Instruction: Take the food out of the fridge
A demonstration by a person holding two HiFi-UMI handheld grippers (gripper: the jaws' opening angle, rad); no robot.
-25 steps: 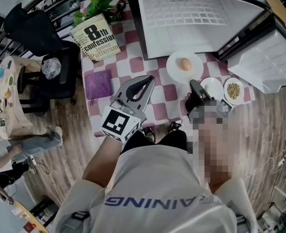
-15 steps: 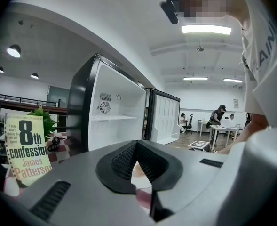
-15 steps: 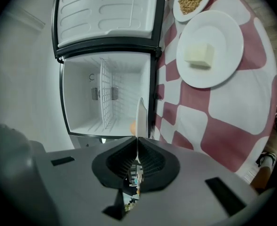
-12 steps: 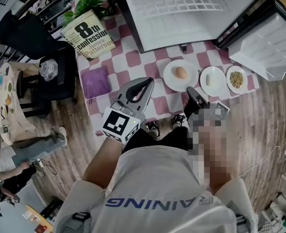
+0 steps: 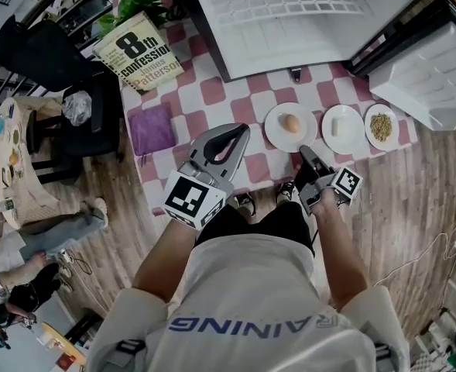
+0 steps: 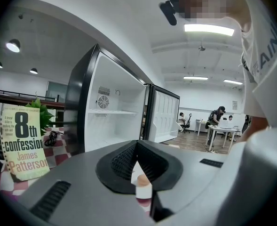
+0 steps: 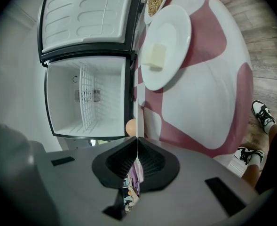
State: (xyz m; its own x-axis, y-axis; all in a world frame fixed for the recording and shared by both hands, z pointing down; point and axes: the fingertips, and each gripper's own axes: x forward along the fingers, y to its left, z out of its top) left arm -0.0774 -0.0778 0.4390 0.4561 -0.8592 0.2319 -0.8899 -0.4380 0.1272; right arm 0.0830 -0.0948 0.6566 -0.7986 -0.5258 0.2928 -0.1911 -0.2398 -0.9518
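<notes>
**Head view.** The fridge is standing open at the top of the frame, and its shelves are showing no food. Three plates are lying in a row on the checked table at centre right: the egg plate carrying one egg, the middle plate carrying one pale block, and the grain plate. The left gripper and right gripper are hovering at the table's near edge. The right one is sitting just below the egg plate, so a careless swing would likely push it and set the egg rolling.

**Left gripper view.** The left gripper is showing its jaws pressed together with nothing held. One book is standing at the left, and the fridge is gaping empty behind it.

**Right gripper view.** The right gripper is likewise showing its jaws meeting, empty. Two plates are appearing at the upper centre, with the fridge at the left. Judged from this, the food is all out.
</notes>
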